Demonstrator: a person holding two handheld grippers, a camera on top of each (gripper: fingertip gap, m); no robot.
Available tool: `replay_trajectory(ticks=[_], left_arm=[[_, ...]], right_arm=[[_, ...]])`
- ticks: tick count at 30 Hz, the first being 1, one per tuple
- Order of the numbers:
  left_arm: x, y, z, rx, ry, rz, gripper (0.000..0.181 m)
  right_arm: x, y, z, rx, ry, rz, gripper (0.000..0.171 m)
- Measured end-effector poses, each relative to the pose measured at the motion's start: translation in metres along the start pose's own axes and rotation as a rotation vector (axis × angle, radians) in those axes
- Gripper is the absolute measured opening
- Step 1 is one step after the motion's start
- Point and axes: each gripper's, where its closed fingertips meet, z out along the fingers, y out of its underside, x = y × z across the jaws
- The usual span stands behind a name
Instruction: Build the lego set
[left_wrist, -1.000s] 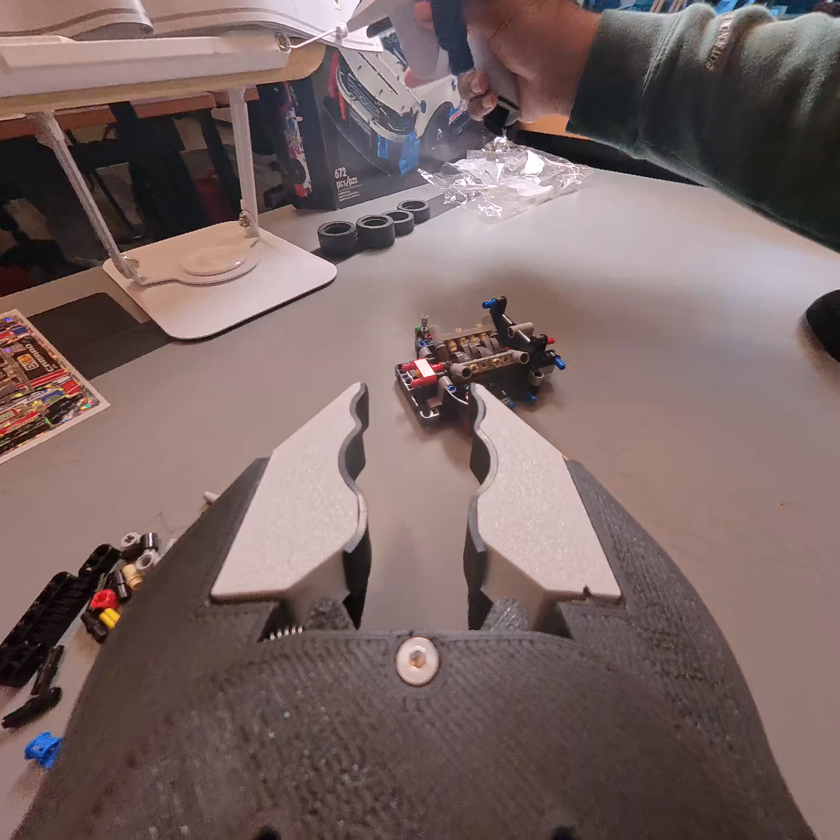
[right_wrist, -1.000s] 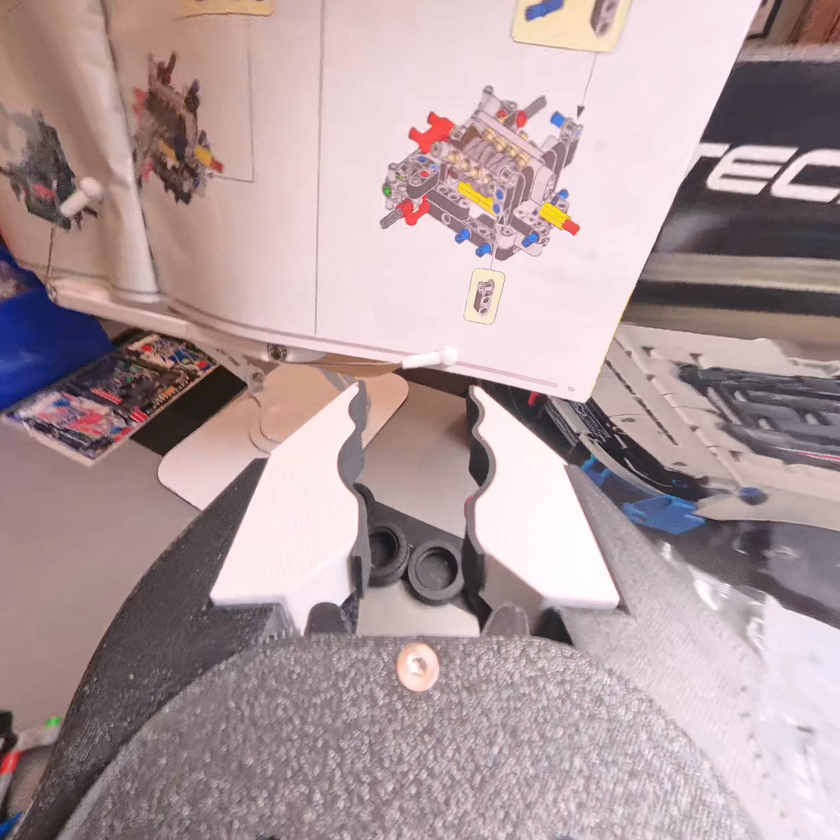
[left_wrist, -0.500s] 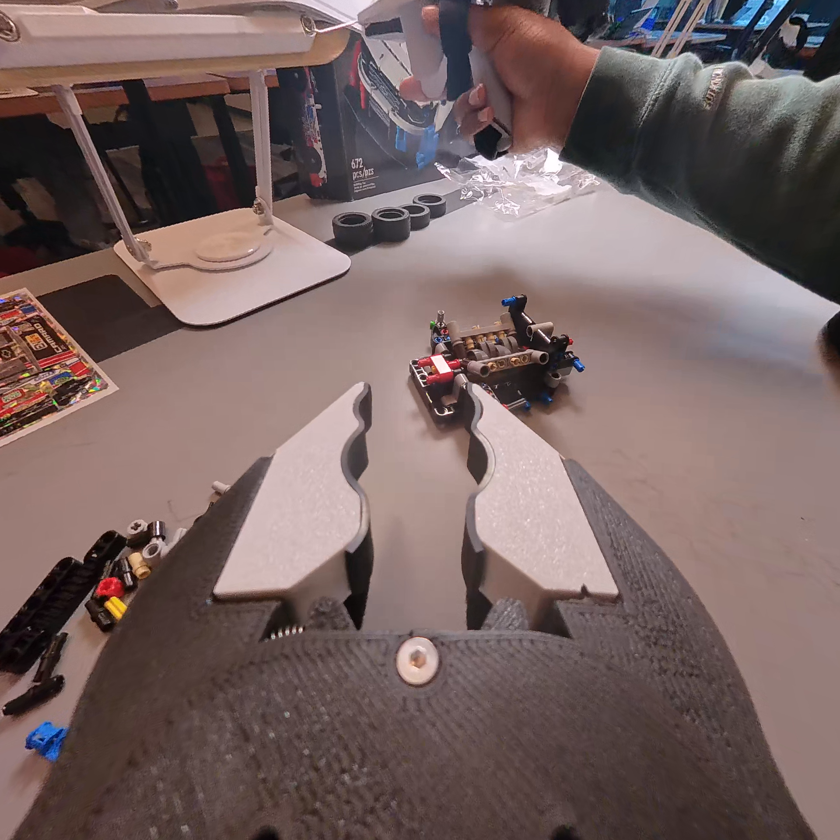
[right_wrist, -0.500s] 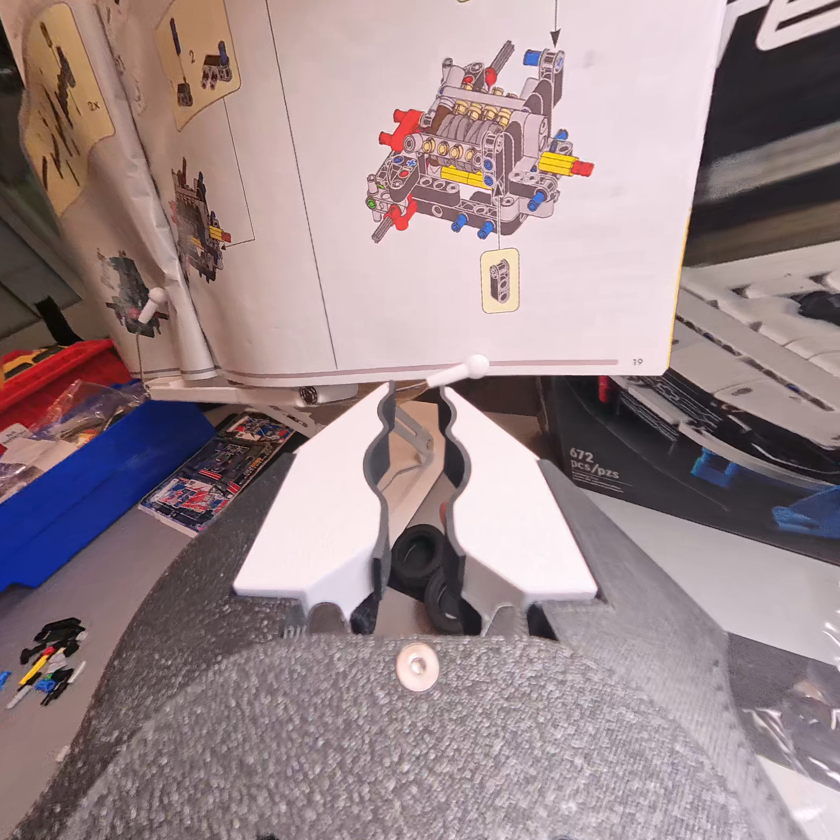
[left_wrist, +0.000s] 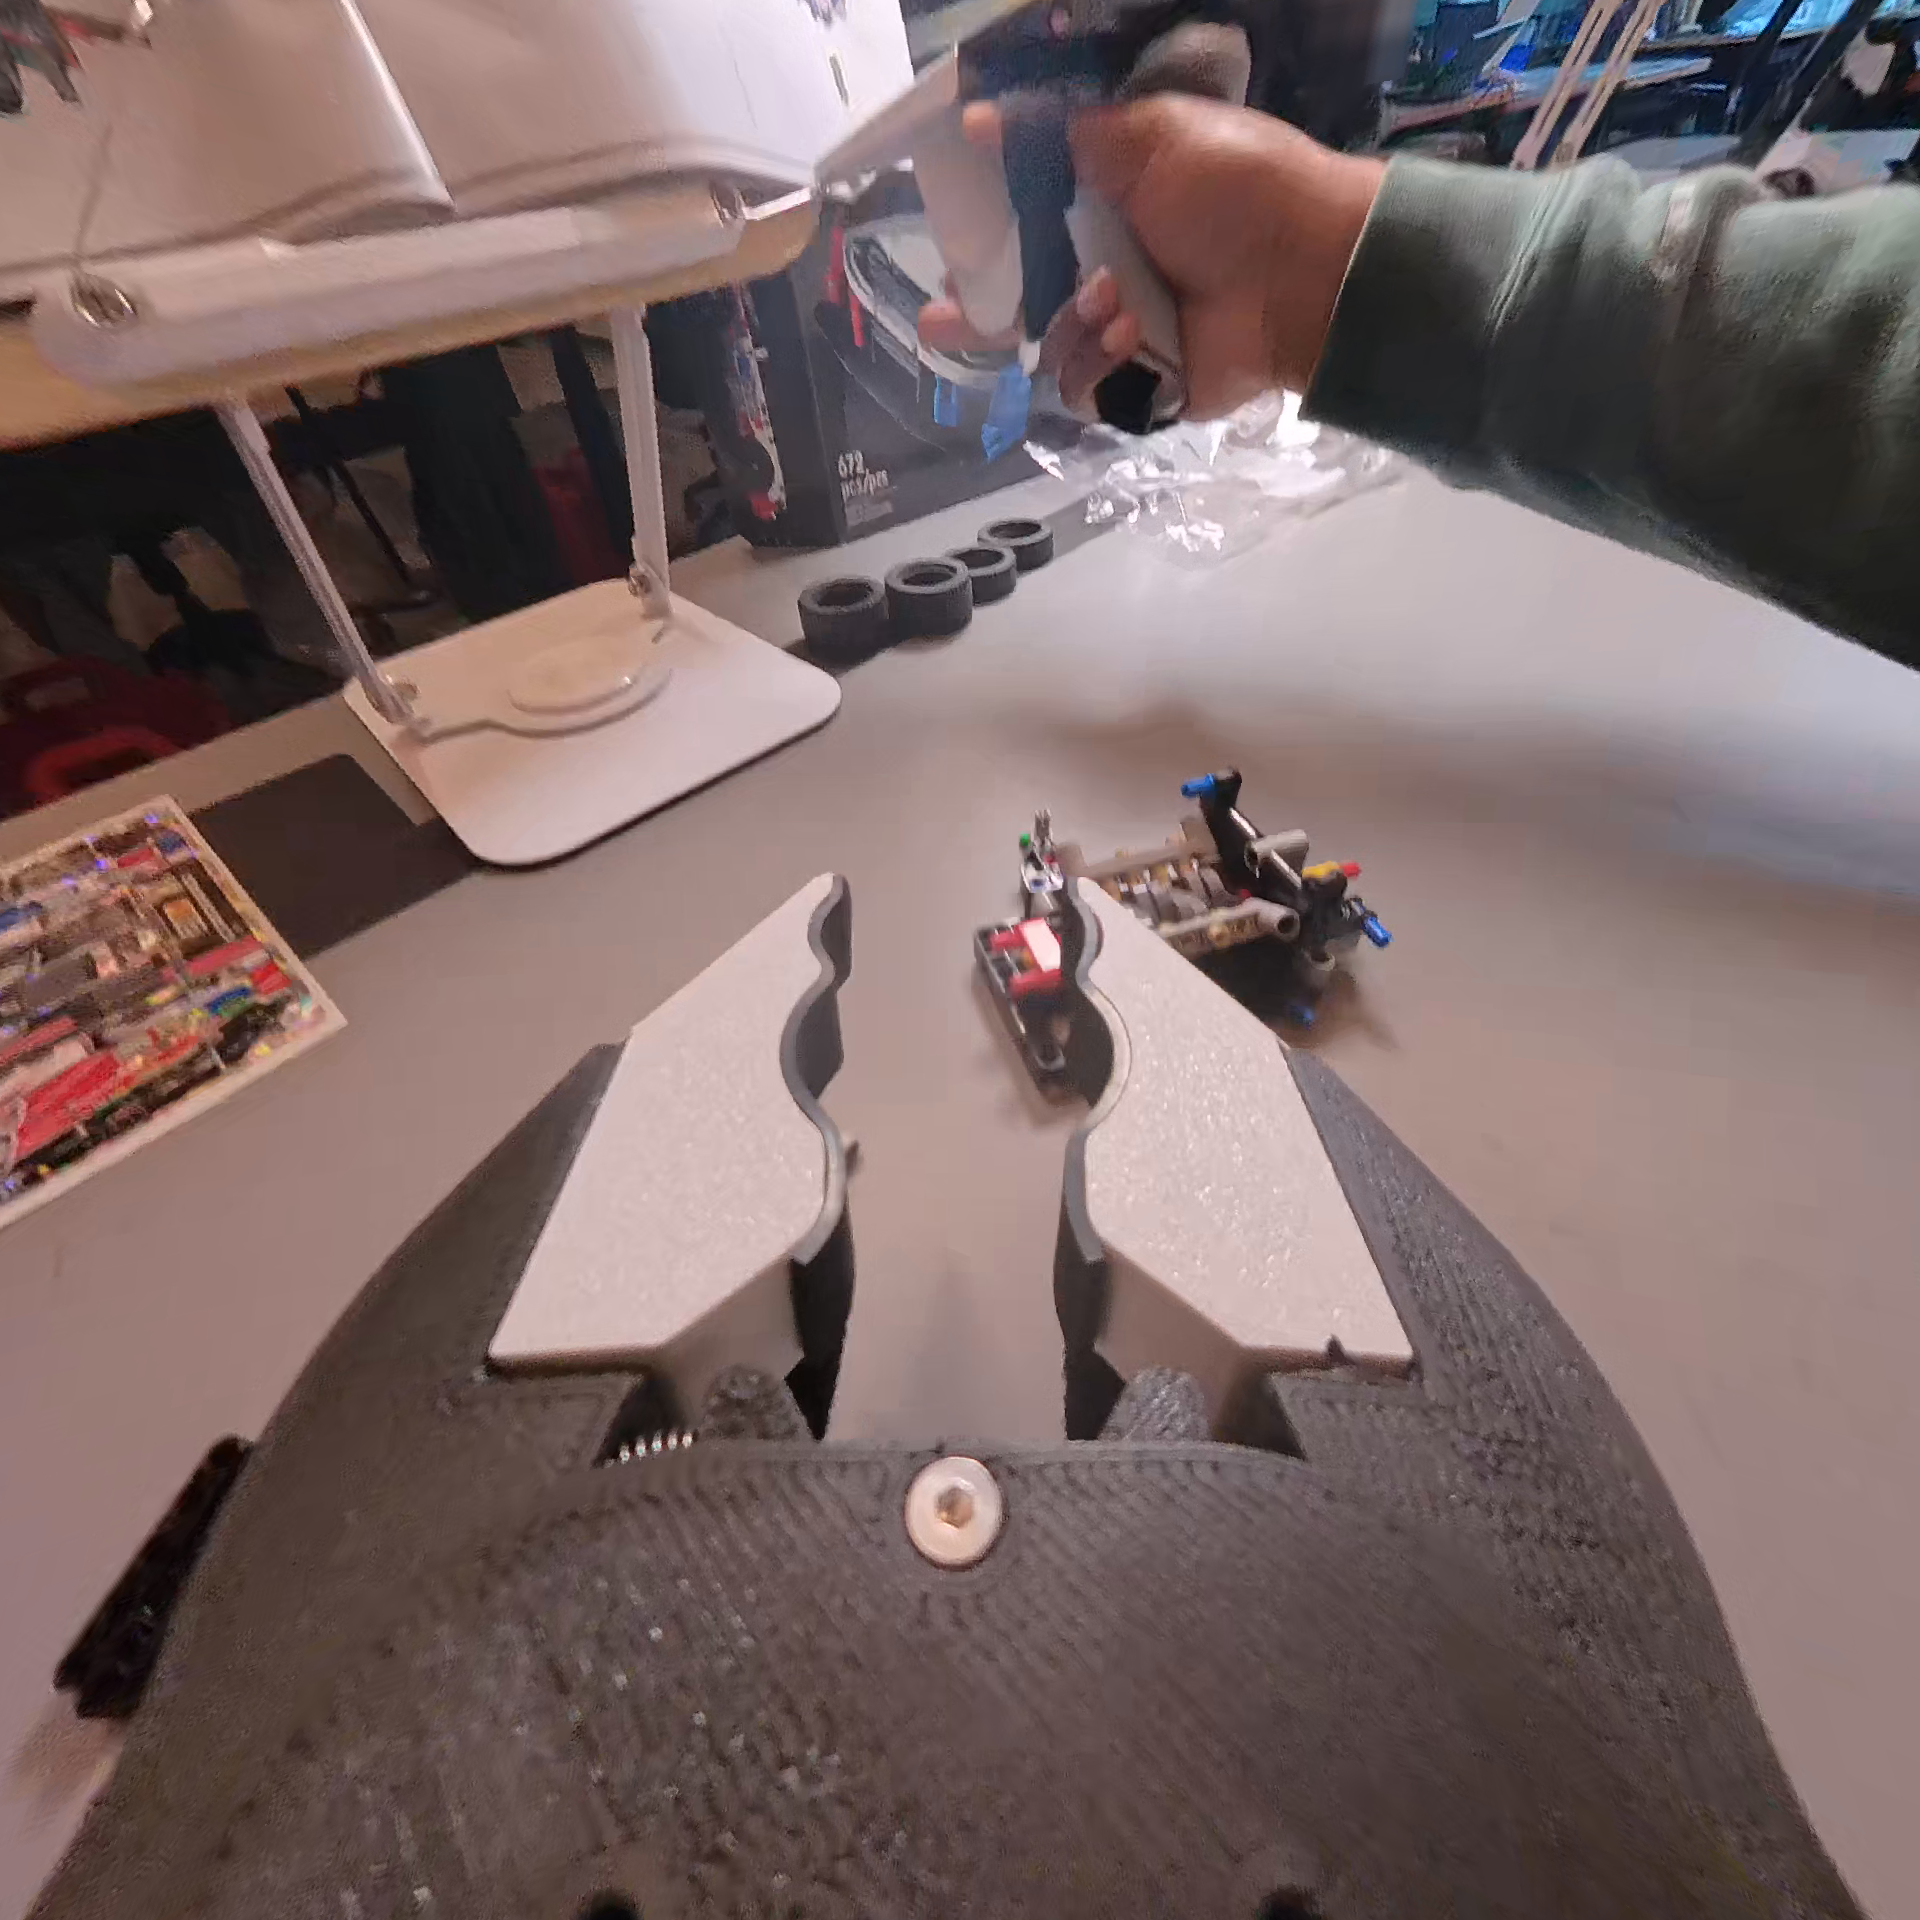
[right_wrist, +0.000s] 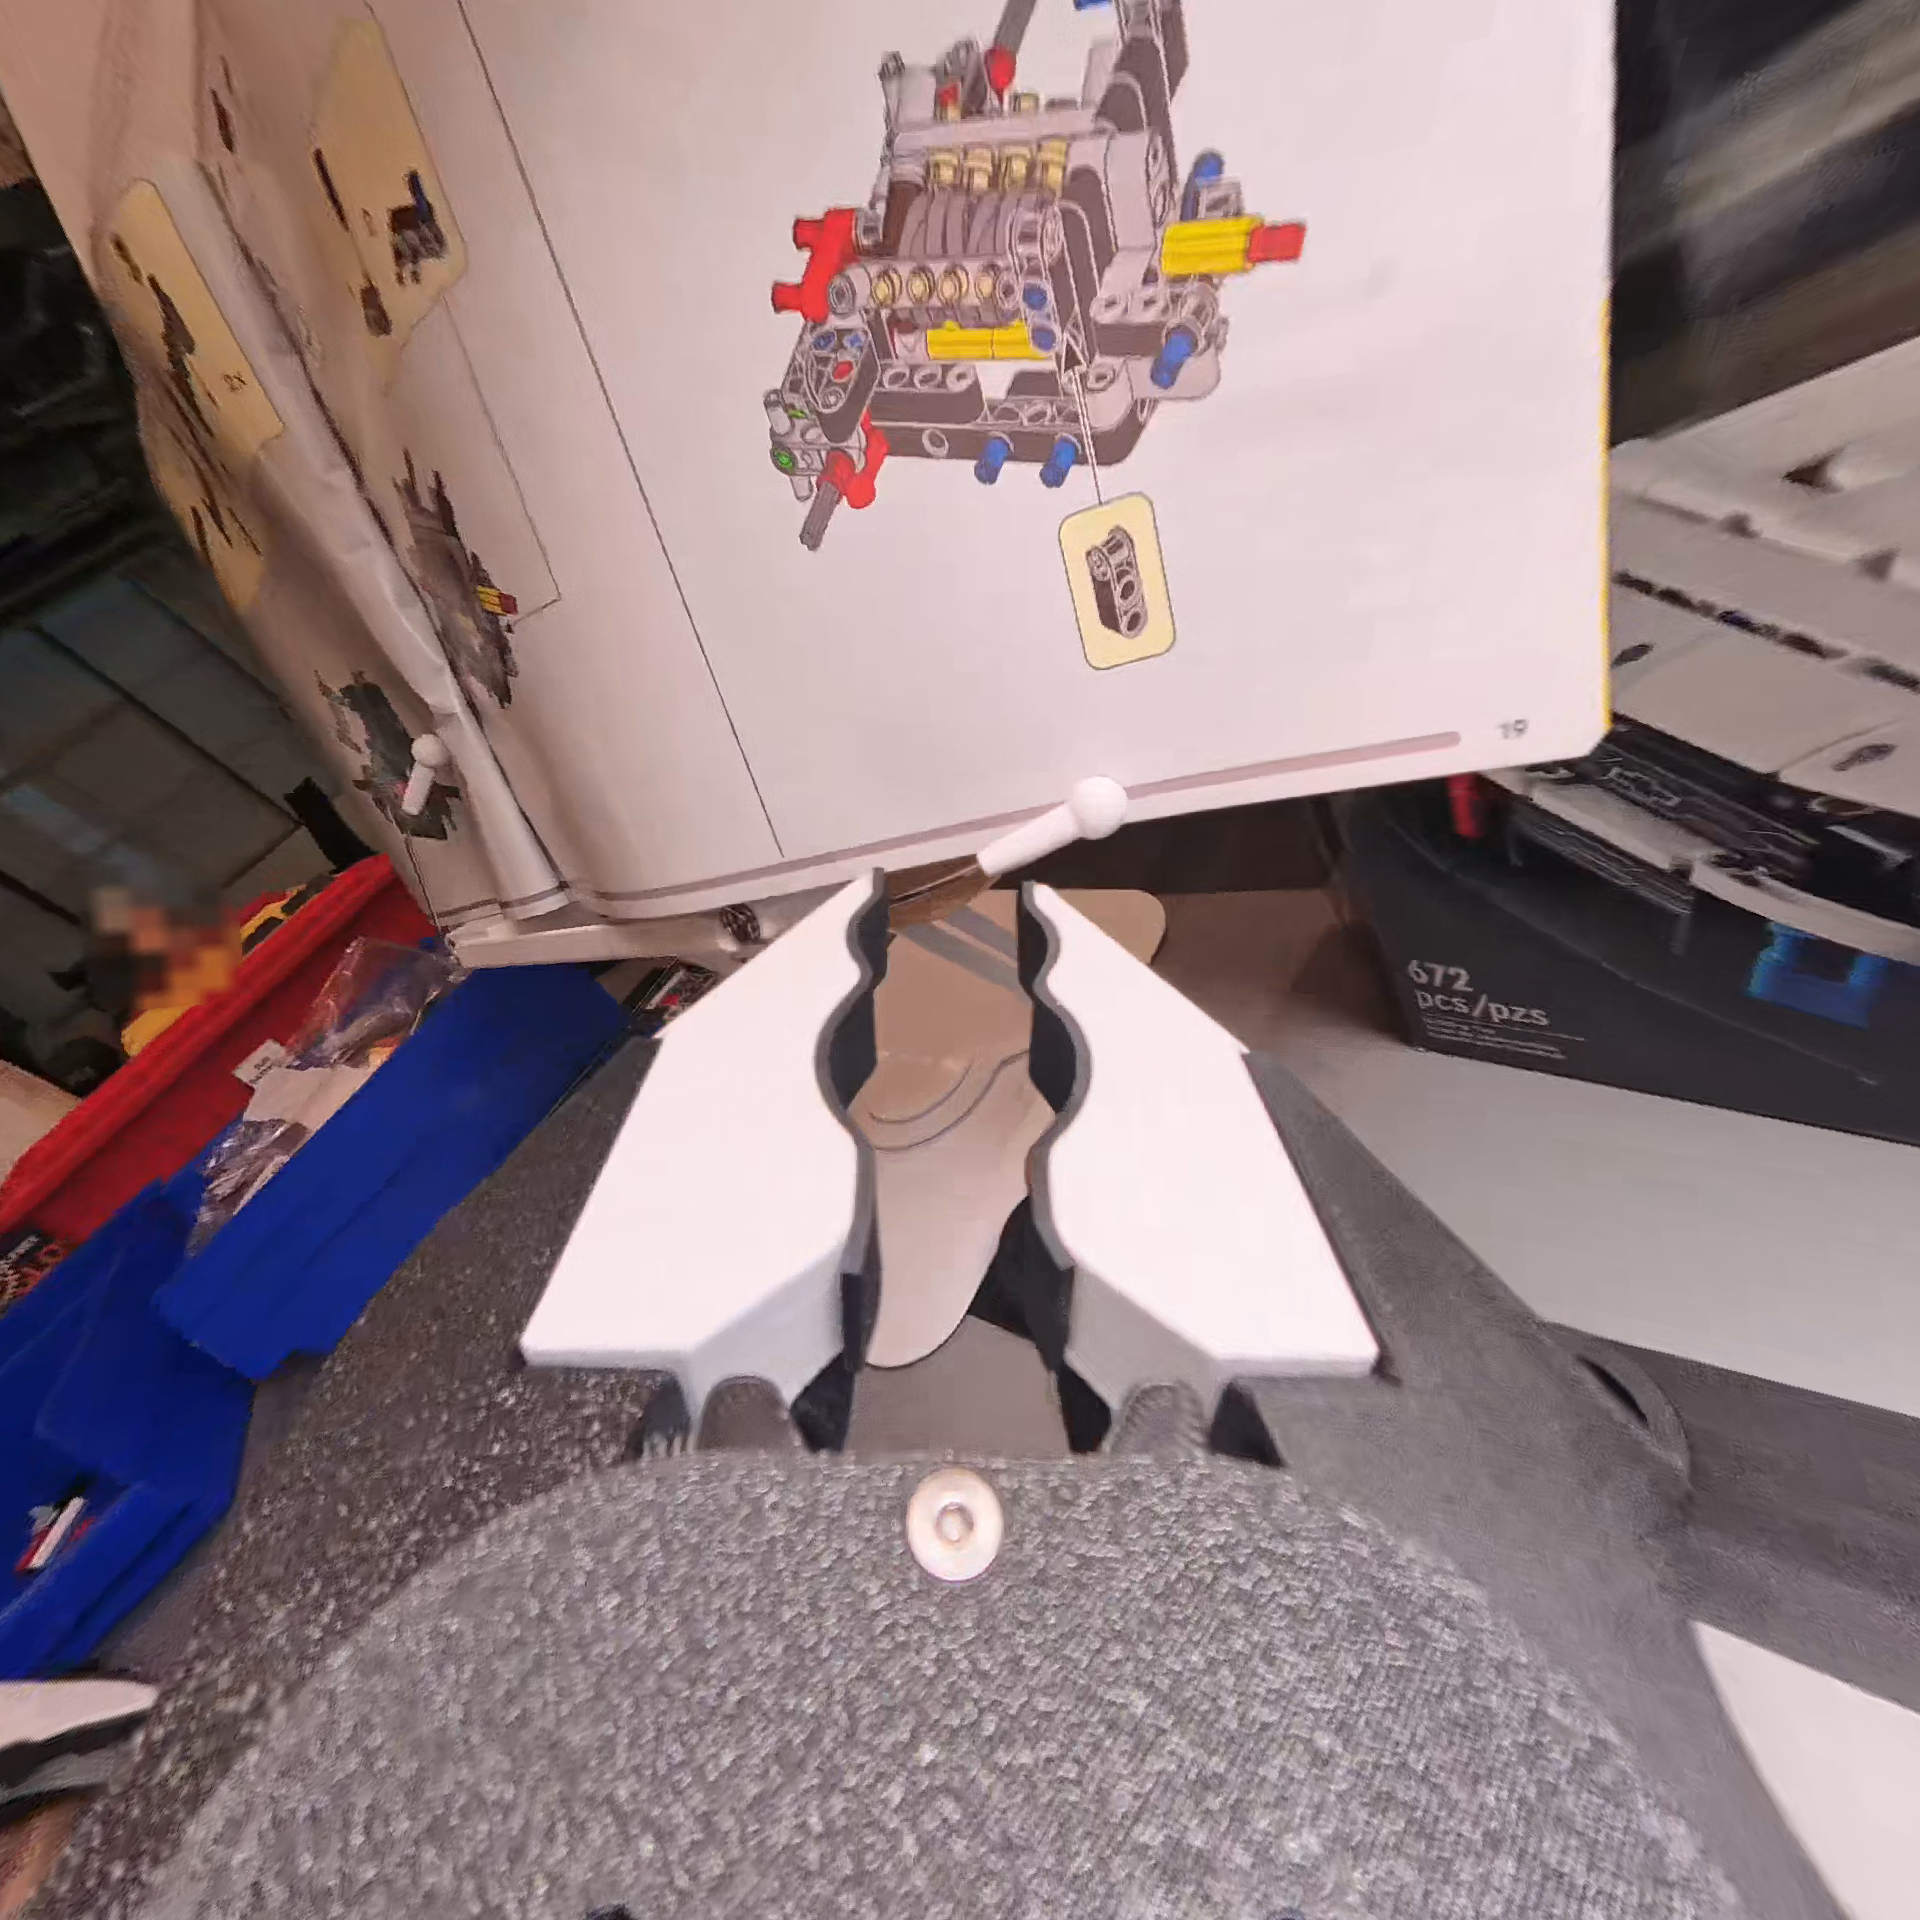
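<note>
Lego assembly (left_wrist: 1184, 914): rests on tabletop (left_wrist: 1455, 1091), untouched.
Left gripper (left_wrist: 961, 914): spread, empty.
Right gripper (right_wrist: 951, 899): slightly parted, empty.
Advice: study the instruction booklet (right_wrist: 1039, 416) first.

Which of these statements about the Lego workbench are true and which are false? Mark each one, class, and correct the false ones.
1. The left hand-held gripper is open and holds nothing. True.
2. Four black tyres sit stacked in a tower. False: they lie in a row on the table.
3. The instruction booklet rests open on a white stand. True.
4. The right hand-held gripper grips the part-built Lego model. False: it is empty, near the booklet's lower edge; the model sits on the table.
</note>
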Motion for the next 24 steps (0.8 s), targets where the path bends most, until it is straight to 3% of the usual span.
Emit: replay_trajectory(ticks=[1, 6, 7, 11, 15, 18, 21, 24], left_arm=[[-0.003, -0.008, 0.002, 0.015, -0.006, 0.006, 0.038], [-0.062, -0.074, 0.016, 0.044, -0.136, 0.052, 0.034], [-0.078, -0.092, 0.023, 0.053, -0.156, 0.044, 0.034], [-0.143, -0.138, 0.071, 0.005, -0.215, 0.040, 0.044], [-0.180, -0.136, 0.129, -0.139, -0.261, 0.167, 0.040], [-0.203, -0.134, 0.135, -0.142, -0.374, 0.238, 0.000], [-0.225, -0.131, 0.110, -0.030, -0.452, 0.085, 0.004], [-0.235, -0.105, 0.091, 0.034, -0.394, -0.197, 0.010]], right_arm=[[-0.001, 0.000, 0.003, 0.016, -0.013, -0.003, 0.020], [0.004, 0.025, -0.003, -0.012, -0.077, 0.048, 0.025], [0.008, 0.033, -0.006, -0.045, -0.068, 0.033, 0.033], [0.022, 0.024, -0.026, -0.024, 0.011, -0.021, 0.046], [0.012, -0.016, -0.040, 0.033, 0.143, -0.293, 0.053], [-0.004, -0.034, -0.036, 0.016, 0.167, -0.428, 0.059], [-0.009, -0.046, -0.031, 0.016, 0.185, -0.500, 0.062], [-0.008, -0.054, -0.025, 0.029, 0.218, -0.565, 0.063]])
